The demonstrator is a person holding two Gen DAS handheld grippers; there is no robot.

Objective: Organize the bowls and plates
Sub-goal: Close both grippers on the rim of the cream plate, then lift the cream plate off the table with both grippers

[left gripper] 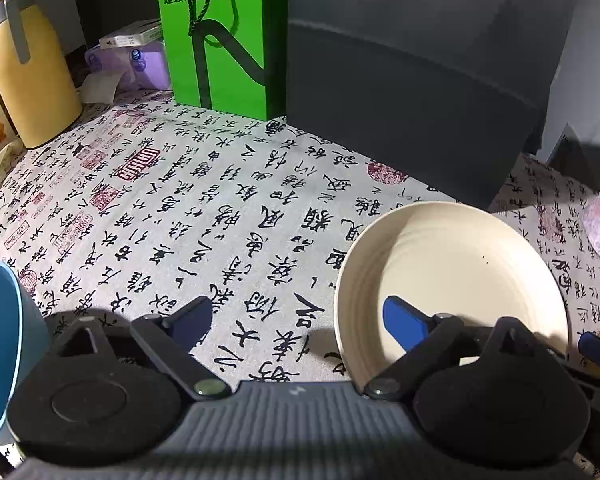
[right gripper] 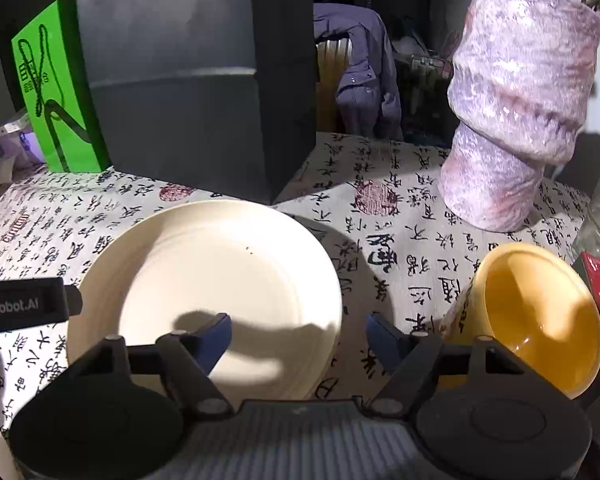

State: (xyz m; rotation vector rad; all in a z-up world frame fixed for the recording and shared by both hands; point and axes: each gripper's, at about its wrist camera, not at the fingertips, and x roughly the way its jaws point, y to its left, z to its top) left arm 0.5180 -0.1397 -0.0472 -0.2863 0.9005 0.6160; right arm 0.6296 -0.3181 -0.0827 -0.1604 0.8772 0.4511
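Both open: right gripper [right gripper: 299, 334] straddling cream plate [right gripper: 204, 280] rim, left gripper [left gripper: 300, 320] likewise; seat rim deep between pads before closing.

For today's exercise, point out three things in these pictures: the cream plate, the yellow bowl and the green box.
cream plate [right gripper: 220, 280]: right wrist view, on its flat centre.
yellow bowl [right gripper: 540, 312]: right wrist view, on its inner wall.
green box [left gripper: 220, 40]: left wrist view, on its front face.

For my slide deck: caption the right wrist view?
Open right gripper straddling a cream plate's rim, yellow bowl alongside.
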